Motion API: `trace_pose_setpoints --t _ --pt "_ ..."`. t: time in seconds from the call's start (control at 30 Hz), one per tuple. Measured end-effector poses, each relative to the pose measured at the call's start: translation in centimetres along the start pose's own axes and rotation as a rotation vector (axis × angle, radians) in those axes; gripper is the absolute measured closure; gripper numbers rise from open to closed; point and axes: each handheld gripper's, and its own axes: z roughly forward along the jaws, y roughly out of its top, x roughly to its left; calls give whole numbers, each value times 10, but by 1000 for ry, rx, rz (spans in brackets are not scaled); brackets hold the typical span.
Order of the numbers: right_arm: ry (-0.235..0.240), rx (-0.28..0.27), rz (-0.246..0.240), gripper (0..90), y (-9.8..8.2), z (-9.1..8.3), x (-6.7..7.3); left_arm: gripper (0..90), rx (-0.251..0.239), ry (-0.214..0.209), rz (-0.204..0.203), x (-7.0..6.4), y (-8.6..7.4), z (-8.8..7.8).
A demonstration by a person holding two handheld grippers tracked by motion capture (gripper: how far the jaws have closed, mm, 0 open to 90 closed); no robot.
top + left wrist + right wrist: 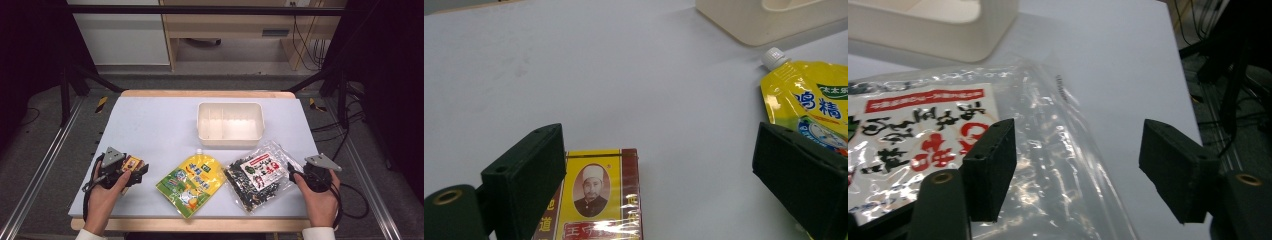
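the left gripper sits low at the table's near left, jaws spread wide, pinching nothing; the small yellow and red box lies flat between them, closer to one jaw. the right gripper rests at the near right, jaws apart over the edge of the clear seaweed bag. the yellow pouch lies between box and bag, the white tub behind them.

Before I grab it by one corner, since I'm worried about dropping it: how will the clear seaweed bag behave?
The clear seaweed bag is thin, crinkled glossy film, so it will probably flop and sag. That shiny film may slip between the pads. Its loose dark contents look light but could shift toward the low end.
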Motion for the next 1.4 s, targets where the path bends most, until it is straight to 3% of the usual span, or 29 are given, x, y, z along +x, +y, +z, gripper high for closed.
trace_pose_setpoints --t 0.27,0.37,0.4,0.47,0.77,0.97,1.13,1.4 --pt "5 -1 51 354 -12 -7 -29 81 7 -1 13 -3 0 0" --pt "10 2 79 401 -19 -8 -39 87 4 1 16 -5 1 0" --pt "34 10 109 453 -24 -7 -45 92 8 2 26 -6 2 1" --pt "60 11 133 491 -25 -5 -46 99 10 5 31 -7 2 2" --pt "118 40 151 561 -29 7 -47 112 24 2 57 -11 2 3" --pt "196 90 192 593 -34 18 -46 127 26 -4 64 -12 2 2" --pt "211 93 212 626 -34 18 -45 132 23 -9 66 -14 2 3" --pt "202 116 165 838 -35 20 -42 138 29 -6 74 -15 2 3"
